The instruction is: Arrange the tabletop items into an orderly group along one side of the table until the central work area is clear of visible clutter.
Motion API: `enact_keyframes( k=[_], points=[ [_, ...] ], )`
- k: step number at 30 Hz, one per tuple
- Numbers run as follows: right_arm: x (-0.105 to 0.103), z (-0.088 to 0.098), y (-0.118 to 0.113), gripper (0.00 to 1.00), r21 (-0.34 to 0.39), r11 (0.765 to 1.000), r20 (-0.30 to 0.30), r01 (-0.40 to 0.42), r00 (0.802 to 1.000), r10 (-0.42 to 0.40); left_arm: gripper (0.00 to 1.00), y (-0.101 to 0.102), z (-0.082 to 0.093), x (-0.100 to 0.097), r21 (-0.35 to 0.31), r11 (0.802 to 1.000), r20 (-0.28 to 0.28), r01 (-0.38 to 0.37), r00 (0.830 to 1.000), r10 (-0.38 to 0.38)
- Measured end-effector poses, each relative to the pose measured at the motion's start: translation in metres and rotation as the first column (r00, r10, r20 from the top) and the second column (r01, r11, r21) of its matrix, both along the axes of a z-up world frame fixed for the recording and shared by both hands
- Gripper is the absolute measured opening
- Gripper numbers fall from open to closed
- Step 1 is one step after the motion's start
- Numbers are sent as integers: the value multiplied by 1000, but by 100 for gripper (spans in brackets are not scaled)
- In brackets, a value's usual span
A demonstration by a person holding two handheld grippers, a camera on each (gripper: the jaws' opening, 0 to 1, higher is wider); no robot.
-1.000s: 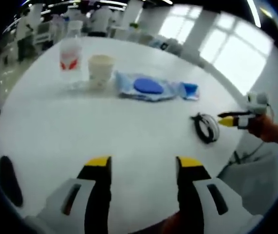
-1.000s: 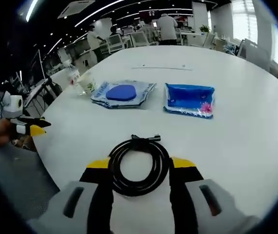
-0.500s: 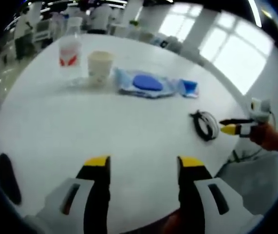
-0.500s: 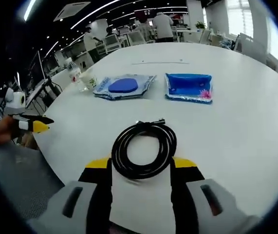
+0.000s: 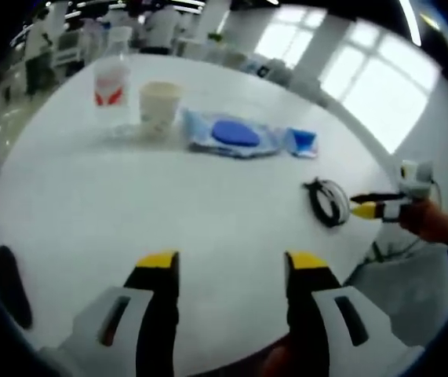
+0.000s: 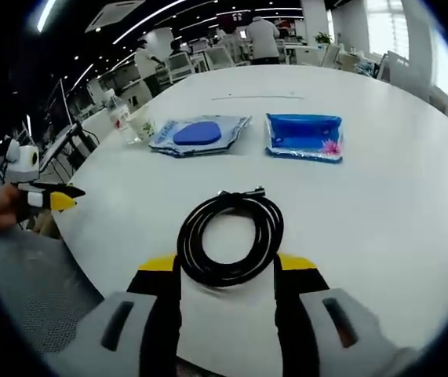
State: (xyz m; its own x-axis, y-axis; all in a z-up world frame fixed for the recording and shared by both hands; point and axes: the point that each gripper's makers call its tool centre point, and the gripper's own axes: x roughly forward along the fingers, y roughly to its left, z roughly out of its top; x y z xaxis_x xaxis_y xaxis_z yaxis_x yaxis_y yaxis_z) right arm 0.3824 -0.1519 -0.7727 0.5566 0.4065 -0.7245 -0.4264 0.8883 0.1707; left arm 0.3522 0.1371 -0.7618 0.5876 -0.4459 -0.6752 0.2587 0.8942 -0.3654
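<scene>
A black cable coil [image 6: 230, 238] lies flat on the white round table [image 6: 396, 204]. Its near edge rests between the spread jaws of my right gripper [image 6: 228, 265], which is open and holds nothing. Beyond it lie a clear packet with a blue oval [image 6: 198, 135] and a blue packet [image 6: 304, 137], with a bottle [image 6: 118, 116] and a paper cup [image 6: 140, 126] to their left. My left gripper [image 5: 231, 263] hovers open over bare table near the edge. From there the coil [image 5: 327, 203] is at the right, with the right gripper [image 5: 374, 207] beside it.
The bottle [image 5: 111, 82], the cup [image 5: 161, 106] and both packets [image 5: 235, 135] form a row along the table's far side. A dark oval object [image 5: 5, 287] sits at the left rim. The left gripper [image 6: 47, 198], held by a hand, shows past the table's edge. Desks and people stand behind.
My right gripper has drawn back a little, so less of the cable coil lies between its jaws. The coil stays on the table. The left gripper has barely moved.
</scene>
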Motion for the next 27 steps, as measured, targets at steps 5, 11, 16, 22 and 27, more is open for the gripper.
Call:
enact_keyframes(
  k=[5, 11, 16, 22, 27],
  points=[
    [19, 3, -3, 44, -12, 1000, 5, -4, 1000, 4, 51, 0, 0, 0, -4, 1000, -1, -3, 1000, 3],
    [37, 3, -6, 42, -34, 999, 5, -27, 1000, 27, 51, 1, 1, 1, -10, 1000, 2, -5, 1000, 5],
    [49, -10, -8, 37, -25, 1000, -29, -10, 1000, 9, 50, -2, -1, 1, -28, 1000, -12, -4, 1000, 4],
    [51, -20, -4, 36, -40, 999, -54, -34, 998, 32, 49, -1, -1, 1, -34, 999, -16, -8, 1000, 8],
    [51, -27, -4, 33, -67, 996, -66, -52, 997, 47, 49, 2, -3, 2, -38, 999, -22, -20, 1000, 19]
  ],
)
